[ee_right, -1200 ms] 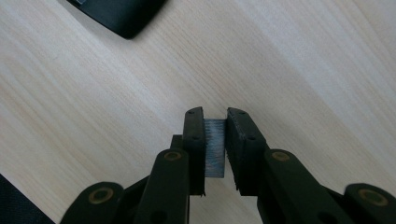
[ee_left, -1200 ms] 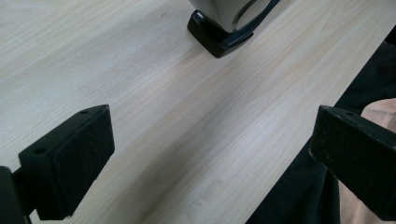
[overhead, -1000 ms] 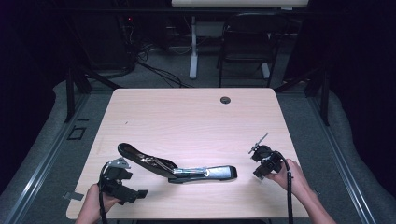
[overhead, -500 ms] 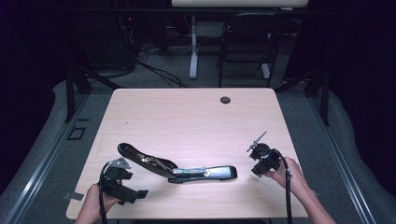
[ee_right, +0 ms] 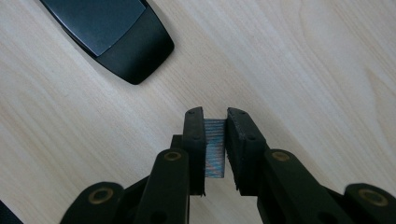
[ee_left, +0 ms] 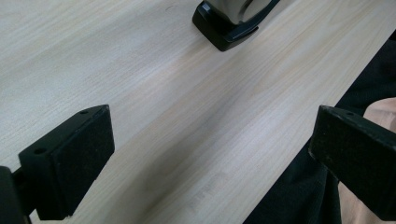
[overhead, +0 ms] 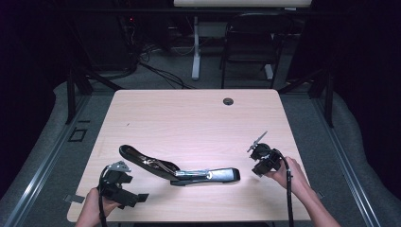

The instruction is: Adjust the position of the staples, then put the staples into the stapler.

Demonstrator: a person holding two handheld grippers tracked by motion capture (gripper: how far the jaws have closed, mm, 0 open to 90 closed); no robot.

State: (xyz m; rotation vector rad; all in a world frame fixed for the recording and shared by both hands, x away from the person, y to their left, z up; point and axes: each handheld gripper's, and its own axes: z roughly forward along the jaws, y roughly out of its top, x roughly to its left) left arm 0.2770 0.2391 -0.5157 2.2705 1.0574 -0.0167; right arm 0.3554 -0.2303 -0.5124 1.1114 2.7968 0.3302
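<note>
Pale wood worktop (overhead: 189, 118) carries an opened stapler (overhead: 179, 171), just ahead of my right hand-held gripper (ee_right: 215, 122), which pinches a strip of staples (ee_right: 215, 147). My left hand-held gripper (ee_left: 205, 140) gapes, holding nothing. I judge loading not yet done.

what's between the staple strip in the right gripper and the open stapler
Nothing visible. The right gripper is shut on the staple strip, and bare table lies between it and the stapler, which lies opened out. The left gripper waits open at the stapler's far side.
</note>
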